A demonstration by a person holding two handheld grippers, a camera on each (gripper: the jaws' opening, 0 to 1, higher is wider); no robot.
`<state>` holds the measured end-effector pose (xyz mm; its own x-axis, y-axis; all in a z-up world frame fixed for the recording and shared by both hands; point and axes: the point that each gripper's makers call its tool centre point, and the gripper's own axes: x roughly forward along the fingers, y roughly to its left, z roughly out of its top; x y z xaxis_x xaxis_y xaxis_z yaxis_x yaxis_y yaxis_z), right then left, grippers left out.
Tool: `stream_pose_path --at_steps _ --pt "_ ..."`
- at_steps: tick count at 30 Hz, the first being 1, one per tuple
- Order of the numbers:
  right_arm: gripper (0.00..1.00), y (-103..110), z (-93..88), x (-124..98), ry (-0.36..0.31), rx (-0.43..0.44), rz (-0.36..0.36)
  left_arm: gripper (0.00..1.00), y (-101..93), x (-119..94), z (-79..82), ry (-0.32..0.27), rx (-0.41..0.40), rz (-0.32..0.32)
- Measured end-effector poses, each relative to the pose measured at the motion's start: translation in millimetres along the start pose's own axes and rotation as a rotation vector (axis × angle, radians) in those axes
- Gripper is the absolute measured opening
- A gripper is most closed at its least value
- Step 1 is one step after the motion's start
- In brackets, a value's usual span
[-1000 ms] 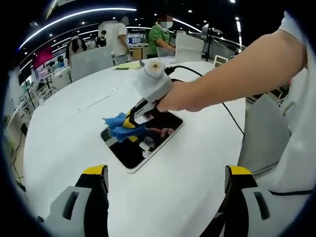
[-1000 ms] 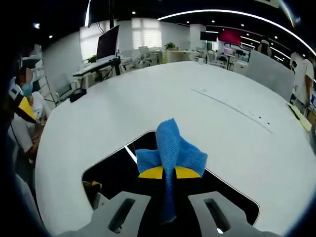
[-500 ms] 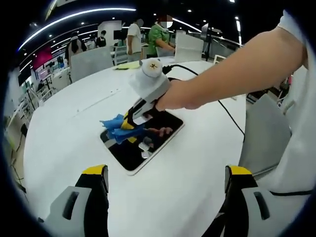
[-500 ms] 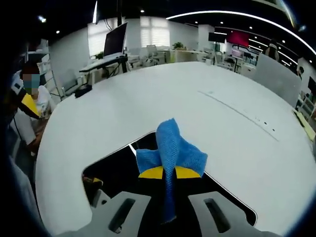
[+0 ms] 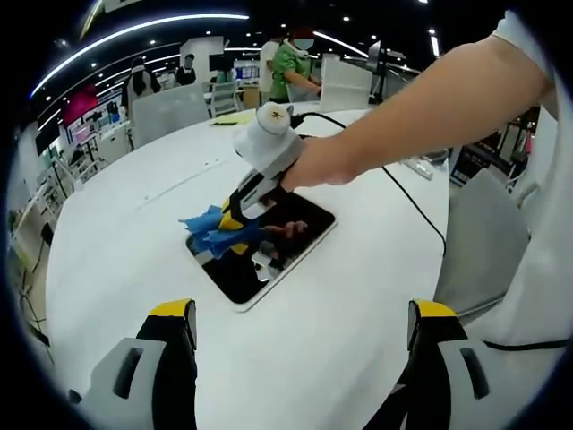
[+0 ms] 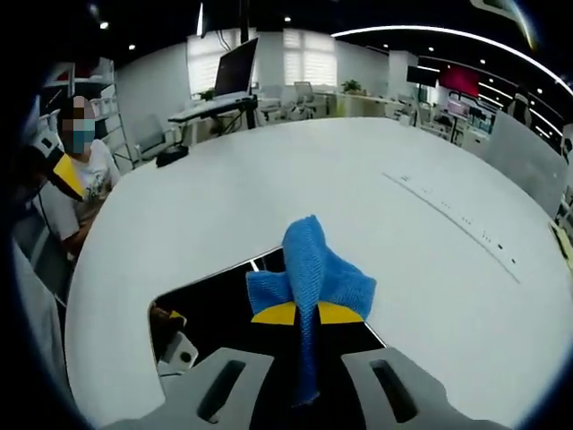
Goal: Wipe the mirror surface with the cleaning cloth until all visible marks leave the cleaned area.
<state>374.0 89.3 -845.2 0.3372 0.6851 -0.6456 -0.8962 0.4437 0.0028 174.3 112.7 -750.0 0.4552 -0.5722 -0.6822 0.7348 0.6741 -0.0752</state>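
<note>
A dark rectangular mirror with a white frame lies flat on the round white table. In the left gripper view, a person's hand presses my right gripper down onto the mirror's far left part, its jaws shut on a crumpled blue cleaning cloth. The right gripper view has the same blue cloth pinched between my right gripper's yellow-tipped jaws, over the mirror. My left gripper hangs open above the table, short of the mirror's near edge, with nothing between its jaws.
A black cable runs across the table behind the mirror. Grey chairs stand at the table's right edge. A monitor and desks fill the far room, and several people stand in the background.
My right gripper and the cloth have slid a little toward the mirror's far left corner. The left gripper stays where it was.
</note>
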Motion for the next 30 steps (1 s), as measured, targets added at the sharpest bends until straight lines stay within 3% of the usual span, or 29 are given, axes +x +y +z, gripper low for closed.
stream_pose_path --at_steps 13,30 --pt "0.01 7.8 5.3 5.5 -0.028 -0.020 0.078 0.99 -0.1 -0.9 -3.0 0.013 -0.001 0.011" --pt "0.01 37.1 6.1 6.0 -0.057 -0.115 0.177 0.99 -5.5 -2.6 -10.1 0.031 -0.015 0.042"
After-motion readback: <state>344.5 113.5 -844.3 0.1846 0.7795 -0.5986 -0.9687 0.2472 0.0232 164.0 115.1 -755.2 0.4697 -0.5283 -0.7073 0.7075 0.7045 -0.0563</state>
